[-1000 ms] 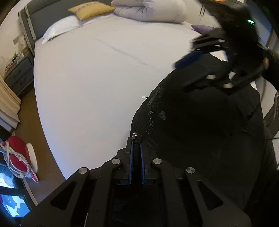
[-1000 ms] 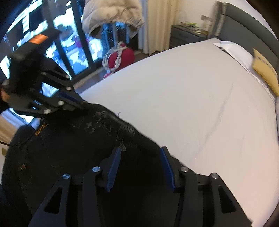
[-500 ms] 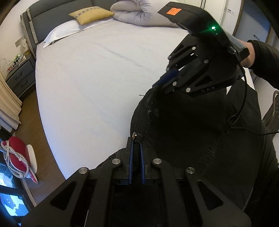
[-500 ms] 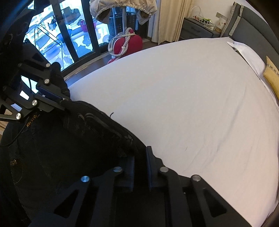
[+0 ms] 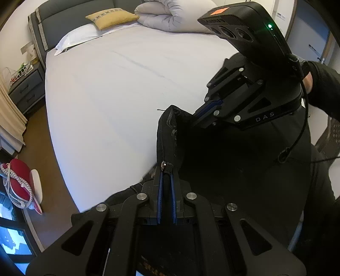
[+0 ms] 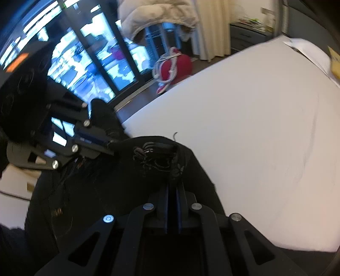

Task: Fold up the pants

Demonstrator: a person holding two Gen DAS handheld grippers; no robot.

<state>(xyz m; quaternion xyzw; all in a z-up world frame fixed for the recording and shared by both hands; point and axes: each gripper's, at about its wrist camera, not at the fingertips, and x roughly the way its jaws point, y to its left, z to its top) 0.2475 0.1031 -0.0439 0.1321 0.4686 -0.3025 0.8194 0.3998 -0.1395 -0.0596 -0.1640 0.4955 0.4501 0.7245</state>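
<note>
Clamped on the waistband of the black denim pants [image 5: 233,169], the left gripper [image 5: 166,169] pinches the cloth by a metal rivet at the near edge of the white bed sheet [image 5: 116,95]. Farther right in the left wrist view, the right gripper [image 5: 196,115] grips the same raised waistband, and a yellow cushion [image 5: 110,18] lies far off. From the right wrist view, the right gripper [image 6: 173,183] is closed on the embroidered black fabric, the left gripper [image 6: 109,146] holding it at left; a red bag [image 6: 174,65] sits beyond the sheet.

Soft daylight; right view motion-blurred, edges warped.
</note>
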